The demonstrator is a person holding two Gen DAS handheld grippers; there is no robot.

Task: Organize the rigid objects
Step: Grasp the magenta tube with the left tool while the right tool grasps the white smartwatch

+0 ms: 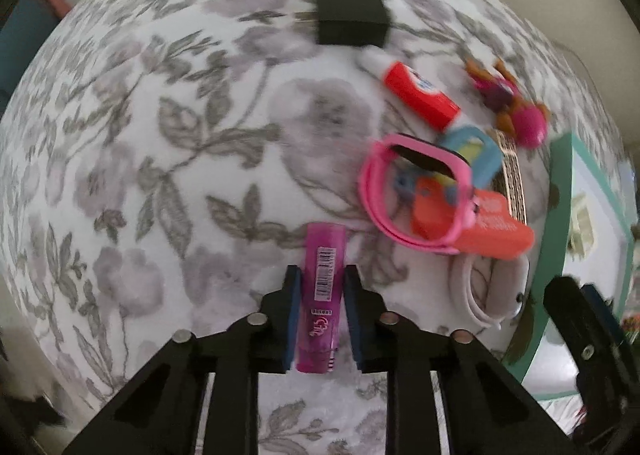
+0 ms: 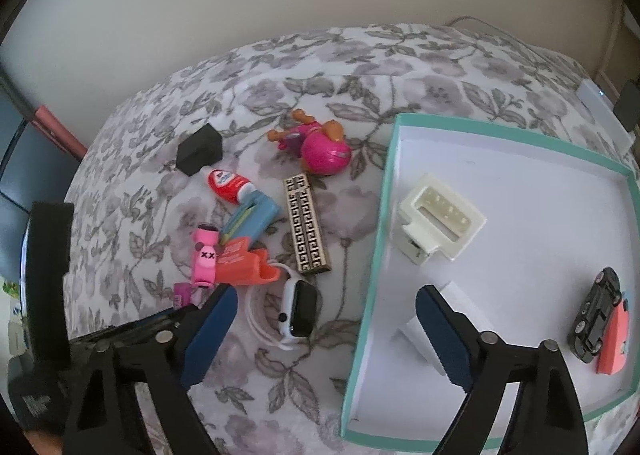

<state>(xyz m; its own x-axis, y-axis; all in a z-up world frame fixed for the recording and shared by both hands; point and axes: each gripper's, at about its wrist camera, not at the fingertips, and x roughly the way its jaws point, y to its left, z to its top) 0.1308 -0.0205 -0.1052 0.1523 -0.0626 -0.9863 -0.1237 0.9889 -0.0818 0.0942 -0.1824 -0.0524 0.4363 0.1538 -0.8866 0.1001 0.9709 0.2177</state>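
My left gripper (image 1: 322, 279) is shut on a purple tube (image 1: 323, 295) and holds it over the floral cloth. The tube's end also shows in the right wrist view (image 2: 182, 293). Right of it lies a pile: a pink watch (image 1: 416, 195), an orange case (image 1: 480, 225), a red tube (image 1: 420, 95), a pink toy figure (image 1: 512, 103) and a white smartwatch (image 2: 298, 309). My right gripper (image 2: 324, 329) is open and empty, over the left edge of the teal-rimmed box (image 2: 372, 255). The box holds a white plastic part (image 2: 436, 223) and a black toy car (image 2: 598, 315).
A black block (image 1: 352, 19) lies at the far side of the cloth. A patterned gold-and-black bar (image 2: 307, 225) lies between the pile and the box. A wall runs behind the cloth. A white device (image 2: 604, 111) sits at the far right.
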